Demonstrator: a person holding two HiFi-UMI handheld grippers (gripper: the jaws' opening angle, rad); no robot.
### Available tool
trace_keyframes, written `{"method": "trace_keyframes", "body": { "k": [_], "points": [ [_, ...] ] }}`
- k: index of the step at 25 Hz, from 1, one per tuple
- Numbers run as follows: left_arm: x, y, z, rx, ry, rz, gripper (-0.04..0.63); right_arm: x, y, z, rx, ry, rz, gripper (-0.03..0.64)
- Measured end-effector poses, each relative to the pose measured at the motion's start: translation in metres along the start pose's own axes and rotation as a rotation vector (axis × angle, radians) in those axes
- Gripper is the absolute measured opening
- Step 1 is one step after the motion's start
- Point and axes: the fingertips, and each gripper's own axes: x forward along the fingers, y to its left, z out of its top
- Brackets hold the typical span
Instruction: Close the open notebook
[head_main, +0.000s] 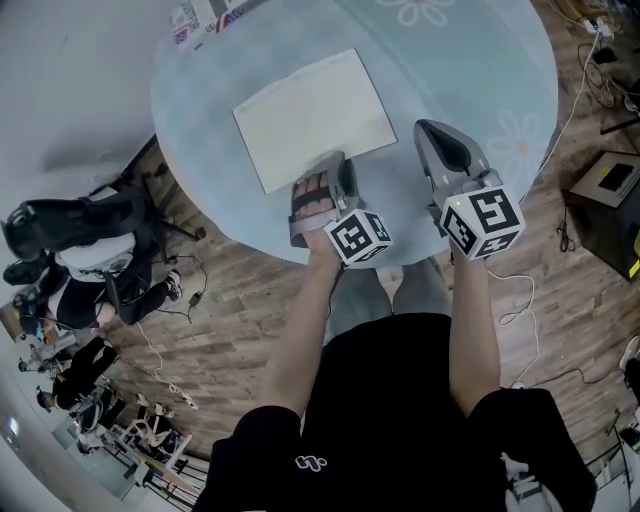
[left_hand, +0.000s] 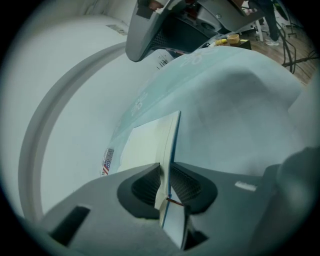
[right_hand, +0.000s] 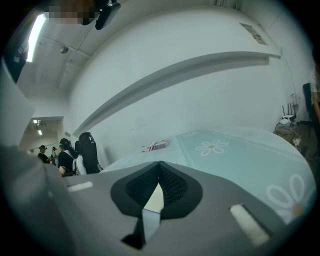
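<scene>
Two grippers over a round table (head_main: 470, 60), and only my left gripper (head_main: 330, 175) is working. Its ridged dark pads are clamped on the near edge of the notebook (head_main: 312, 112), which lies flat at upper centre of the head view. In the left gripper view the pinched part stands edge-on: a thin sheaf of cream pages (left_hand: 145, 145) backed by a blue cover (left_hand: 175, 135). My right gripper (head_main: 435, 135) sits to the right of the notebook, apart from it, with its jaws together on nothing.

I judge the step in hand to be the grasp on the side to be folded. The next move calls for lifting that edge and swinging it over the spine (I cannot pick out the fold line from above) without dragging the whole book across the cloth. The free right gripper could press down the other half.

The paper looks matt, thin and floppy. The tablecloth (head_main: 250, 215) is smooth pale blue, printed with white daisies (head_main: 515, 140).
</scene>
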Motion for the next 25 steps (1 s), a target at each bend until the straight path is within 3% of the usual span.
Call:
{"method": "trace_keyframes", "body": {
  "k": [9, 16, 23, 25],
  "points": [
    [-0.015, 0.014, -0.008, -0.24, -0.024, 0.02, 0.041, 0.006, 0.015, 0.001, -0.026, 0.009, 0.036, 0.011],
    [-0.03, 0.019, -0.019, -0.383, -0.044, 0.044, 0.034, 0.008, 0.029, 0.003, -0.048, 0.017, 0.07, 0.011],
    [-0.044, 0.033, -0.048, -0.808, -0.102, 0.024, 0.025, 0.014, 0.042, 0.003, -0.074, 0.025, 0.097, 0.011],
    [-0.045, 0.035, -0.057, -0.884, -0.105, 0.023, 0.026, 0.016, 0.047, 0.004, -0.083, 0.024, 0.103, 0.011]
  ]
}}
